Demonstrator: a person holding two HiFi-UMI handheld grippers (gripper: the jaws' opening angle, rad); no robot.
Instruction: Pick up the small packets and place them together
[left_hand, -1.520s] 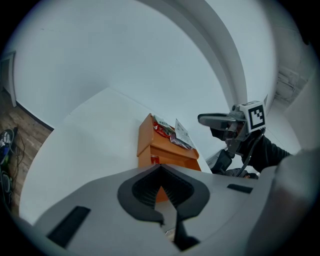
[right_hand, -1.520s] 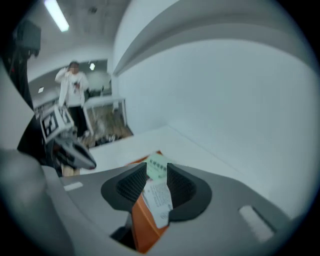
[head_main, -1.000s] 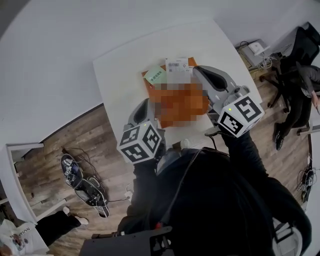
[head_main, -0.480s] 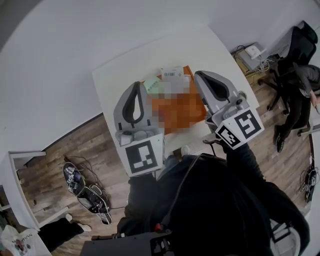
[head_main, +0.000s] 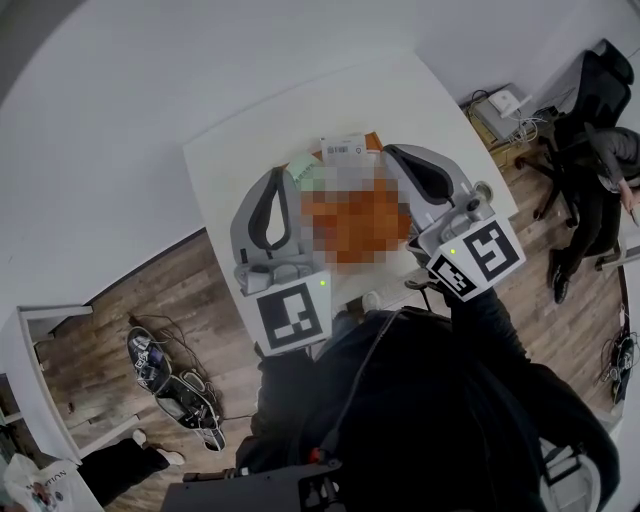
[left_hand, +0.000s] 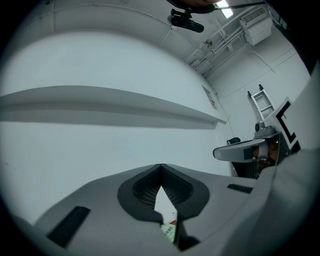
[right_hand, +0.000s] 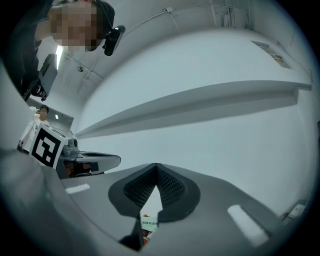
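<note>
A green packet (head_main: 303, 166) and a white packet with a barcode (head_main: 344, 148) lie on the white table (head_main: 230, 140), on an orange sheet (head_main: 374, 142) that is mostly hidden. My left gripper (head_main: 280, 171) hovers level above the table's near left part, shut and holding nothing. My right gripper (head_main: 389, 151) hovers level on the other side, also shut and holding nothing. In the left gripper view the jaws (left_hand: 160, 166) meet at the tip, and a green packet (left_hand: 169, 230) shows through the gap behind them. The right gripper view shows the same: tips (right_hand: 156, 165) together and a packet (right_hand: 149, 221) below.
The table stands against a white wall (head_main: 150, 60). Shoes and cables (head_main: 165, 365) lie on the wooden floor at the left. Office chairs (head_main: 600, 90) and a box of devices (head_main: 505, 103) stand at the right. A white cabinet (head_main: 30, 370) is at the lower left.
My left gripper has risen from the table's near edge and rolled, so that it now points level across the table beside the right one. The right gripper has hardly moved.
</note>
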